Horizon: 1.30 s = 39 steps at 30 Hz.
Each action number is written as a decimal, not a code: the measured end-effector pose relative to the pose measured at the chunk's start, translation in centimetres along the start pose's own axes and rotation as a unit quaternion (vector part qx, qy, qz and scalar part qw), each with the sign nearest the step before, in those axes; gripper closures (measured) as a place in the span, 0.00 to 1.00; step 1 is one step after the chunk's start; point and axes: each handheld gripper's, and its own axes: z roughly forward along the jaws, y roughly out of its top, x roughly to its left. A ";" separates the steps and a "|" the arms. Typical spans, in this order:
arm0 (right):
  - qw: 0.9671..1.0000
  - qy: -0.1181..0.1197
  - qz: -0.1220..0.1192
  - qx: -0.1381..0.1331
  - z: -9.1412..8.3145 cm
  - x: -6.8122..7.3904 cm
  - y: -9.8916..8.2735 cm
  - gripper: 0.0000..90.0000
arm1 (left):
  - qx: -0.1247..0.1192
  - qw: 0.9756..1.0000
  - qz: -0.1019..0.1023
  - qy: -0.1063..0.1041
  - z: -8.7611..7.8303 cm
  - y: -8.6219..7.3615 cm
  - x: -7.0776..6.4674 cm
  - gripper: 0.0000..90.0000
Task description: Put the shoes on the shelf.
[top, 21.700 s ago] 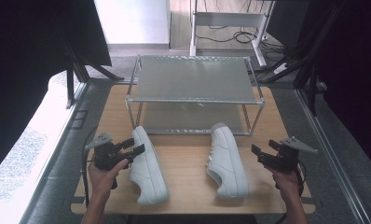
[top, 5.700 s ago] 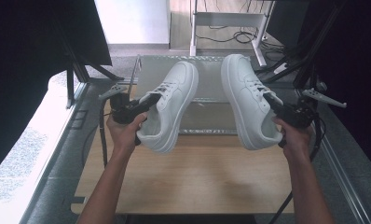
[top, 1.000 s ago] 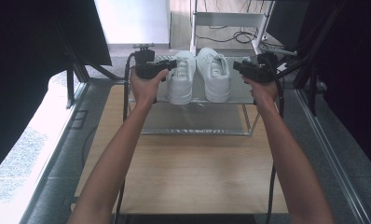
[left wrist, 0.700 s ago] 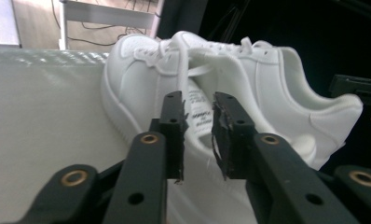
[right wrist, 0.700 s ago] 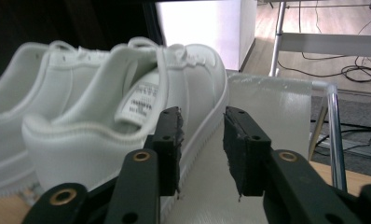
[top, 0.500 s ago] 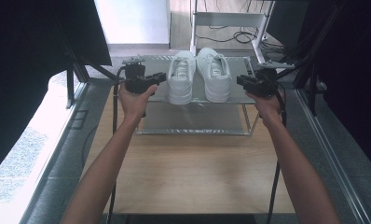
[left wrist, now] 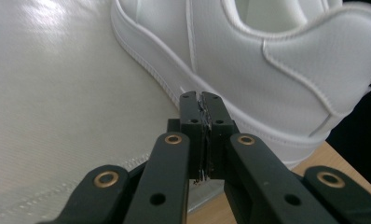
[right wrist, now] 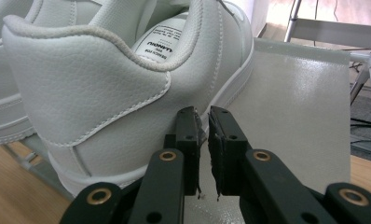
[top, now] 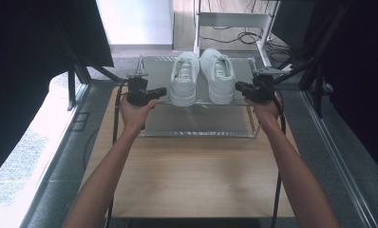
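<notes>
With the 2 white shoes [top: 202, 76] set side by side on the rack's top shelf [top: 151, 64], our left tool [top: 159, 91] and right tool [top: 239, 86], jaws just closing on nothing, sit beside them, so placement looks done.

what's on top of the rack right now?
Two white sneakers sit side by side on the top shelf of the rack, heels toward the person. The lower shelf looks bare where visible; its back part is covered by the top shelf.

Metal chair frame [top: 234, 21] and cables [top: 225, 35] behind wooden table [top: 192, 175].
</notes>
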 end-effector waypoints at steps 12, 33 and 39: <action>1.000 -0.003 -0.005 0.007 0.3 0.3 -0.1 1.00 | 0.008 1.000 0.003 -0.006 0.9 -0.4 -0.5 1.00; 0.999 0.036 -0.008 0.002 0.9 2.8 -0.4 1.00 | 0.007 0.999 -0.024 -0.023 2.0 -0.4 -1.6 1.00; 0.999 0.038 -0.007 0.002 0.8 2.7 -0.8 1.00 | 0.006 1.000 -0.022 -0.018 2.1 -0.5 -1.8 1.00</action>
